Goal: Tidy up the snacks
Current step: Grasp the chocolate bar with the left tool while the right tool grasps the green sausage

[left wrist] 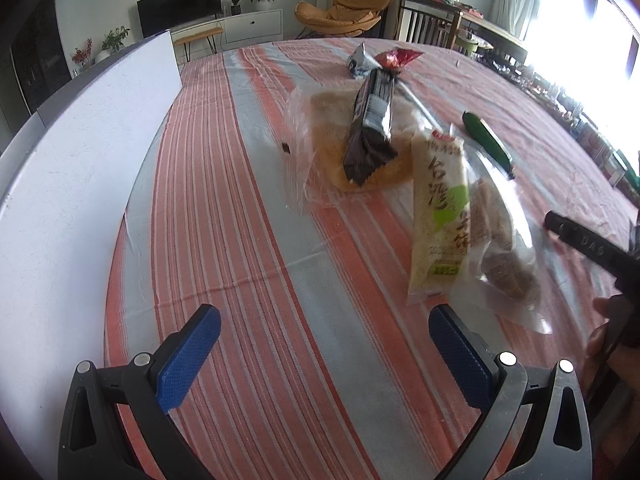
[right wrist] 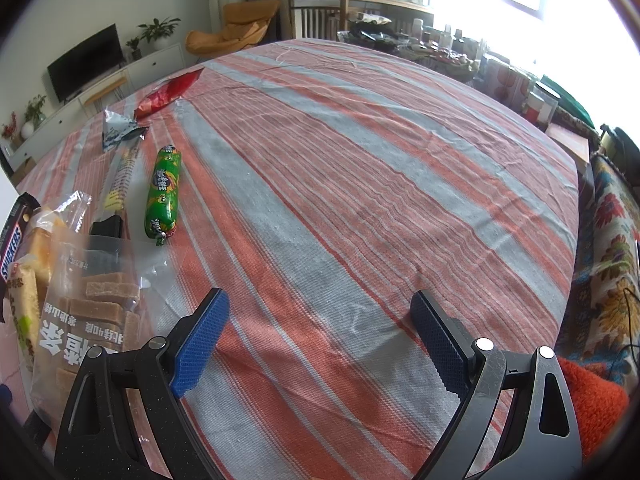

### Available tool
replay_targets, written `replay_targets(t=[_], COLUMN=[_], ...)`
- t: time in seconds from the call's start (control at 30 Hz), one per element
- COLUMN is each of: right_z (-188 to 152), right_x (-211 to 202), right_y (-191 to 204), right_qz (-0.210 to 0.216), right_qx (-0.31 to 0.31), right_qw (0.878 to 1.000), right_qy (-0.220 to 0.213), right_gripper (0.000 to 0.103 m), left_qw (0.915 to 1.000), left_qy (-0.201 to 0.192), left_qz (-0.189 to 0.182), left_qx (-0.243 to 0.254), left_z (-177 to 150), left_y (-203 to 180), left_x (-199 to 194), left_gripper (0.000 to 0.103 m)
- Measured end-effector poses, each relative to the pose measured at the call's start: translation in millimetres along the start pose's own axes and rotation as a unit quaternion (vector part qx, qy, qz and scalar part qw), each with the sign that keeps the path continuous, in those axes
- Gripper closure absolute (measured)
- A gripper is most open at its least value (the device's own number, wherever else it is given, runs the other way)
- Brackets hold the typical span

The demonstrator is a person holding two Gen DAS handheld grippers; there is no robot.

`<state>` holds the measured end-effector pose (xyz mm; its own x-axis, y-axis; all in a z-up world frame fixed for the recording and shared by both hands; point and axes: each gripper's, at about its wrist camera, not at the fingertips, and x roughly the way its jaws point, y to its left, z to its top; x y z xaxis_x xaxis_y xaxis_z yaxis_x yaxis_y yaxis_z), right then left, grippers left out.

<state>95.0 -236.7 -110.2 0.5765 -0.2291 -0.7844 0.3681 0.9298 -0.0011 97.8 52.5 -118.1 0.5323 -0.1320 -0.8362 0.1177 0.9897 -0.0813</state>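
Observation:
Both grippers hover over a table with a red and grey striped cloth [right wrist: 360,160]. My left gripper [left wrist: 324,344] is open with nothing between its blue pads. Ahead of it a dark Snickers bag [left wrist: 370,132] lies on a clear bag of yellow cake [left wrist: 332,120]. To its right are a cream and green cracker pack [left wrist: 440,216], a clear bag of brown blocks [left wrist: 504,248] and a green sausage [left wrist: 486,142]. My right gripper [right wrist: 320,332] is open and empty over bare cloth. The bag of brown blocks [right wrist: 92,312] and the green sausage [right wrist: 162,192] lie to its left.
A red packet [right wrist: 168,92], a blue and white packet [right wrist: 118,128] and a yellow stick pack [right wrist: 120,180] lie farther back. A white board or box wall [left wrist: 80,160] stands along the table's left. A cluttered side table [right wrist: 440,44] and a floral cover [right wrist: 616,240] are at the right.

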Motion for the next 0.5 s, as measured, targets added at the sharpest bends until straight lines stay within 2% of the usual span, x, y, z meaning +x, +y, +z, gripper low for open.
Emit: replay_targets(t=[0.13,0.27,0.33,0.4,0.47,0.5], right_z=[-0.1,0.0,-0.1,0.0,-0.1,-0.1], right_x=[0.0,0.1,0.1,0.1,0.1,0.1], right_y=[0.0,-0.1,-0.1,-0.1,0.0,0.0], right_qz=[0.000,0.000,0.000,0.000,0.000,0.000], right_qx=[0.000,0.000,0.000,0.000,0.000,0.000], right_qw=[1.000,1.000,1.000,1.000,1.000,1.000], right_qy=[0.000,0.000,0.000,0.000,0.000,0.000], right_gripper=[0.009,0.009,0.009,0.009,0.009,0.009], left_qw=[0.9987,0.9954,0.9942,0.9942,0.9952,0.9956], left_qy=[-0.036,-0.070,-0.060,-0.030,0.004,0.013], left_qz=[-0.030,-0.040,-0.048,-0.051,-0.043,-0.038], left_qx=[-0.020,-0.052,-0.075,-0.090,-0.088,-0.084], left_z=[28.8,62.3,73.9,80.9,83.3,83.7], left_y=[13.0,40.3,55.6,63.1,60.5,56.0], left_x=[-42.9,-75.6,-74.1,-61.5,-44.3,-38.2], left_gripper=[0.000,0.000,0.000,0.000,0.001,0.006])
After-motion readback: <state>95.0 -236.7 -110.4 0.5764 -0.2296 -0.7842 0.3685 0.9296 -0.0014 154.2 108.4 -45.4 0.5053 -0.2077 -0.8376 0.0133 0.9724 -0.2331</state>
